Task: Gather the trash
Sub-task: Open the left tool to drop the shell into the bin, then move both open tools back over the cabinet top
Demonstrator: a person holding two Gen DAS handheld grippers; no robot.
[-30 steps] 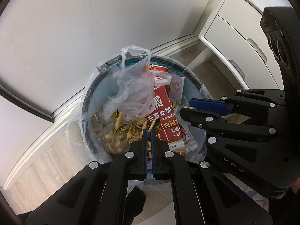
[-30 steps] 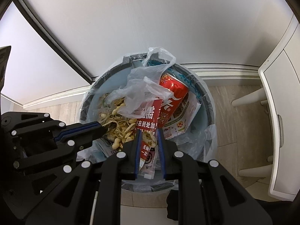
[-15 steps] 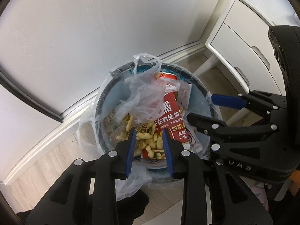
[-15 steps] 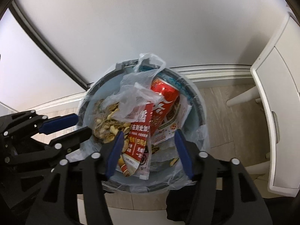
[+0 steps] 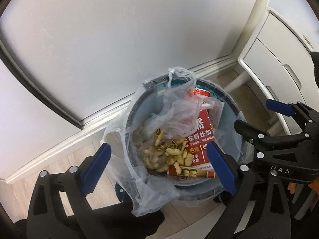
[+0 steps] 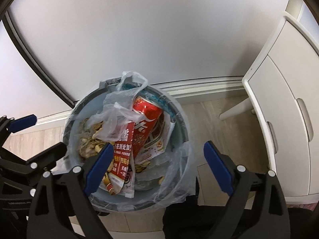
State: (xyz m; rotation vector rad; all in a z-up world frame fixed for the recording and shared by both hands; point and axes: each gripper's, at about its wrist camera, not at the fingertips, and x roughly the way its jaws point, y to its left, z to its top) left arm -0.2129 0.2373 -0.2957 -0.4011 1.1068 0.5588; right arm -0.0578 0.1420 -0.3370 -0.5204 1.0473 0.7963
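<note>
Left wrist view: left gripper (image 5: 157,167) and right gripper (image 6: 158,164) above bin (image 5: 229,103), jaws wide, holding nothing. Trash in liner bag (image 5: 147,189). Next guess: grab bag edges, gather up.

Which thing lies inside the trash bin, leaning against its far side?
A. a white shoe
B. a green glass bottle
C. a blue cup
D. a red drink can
D: a red drink can leans inside the trash bin, partly under a thin plastic bag, next to peanut shells and a red printed wrapper; no bottle, cup or shoe is visible there.
</note>
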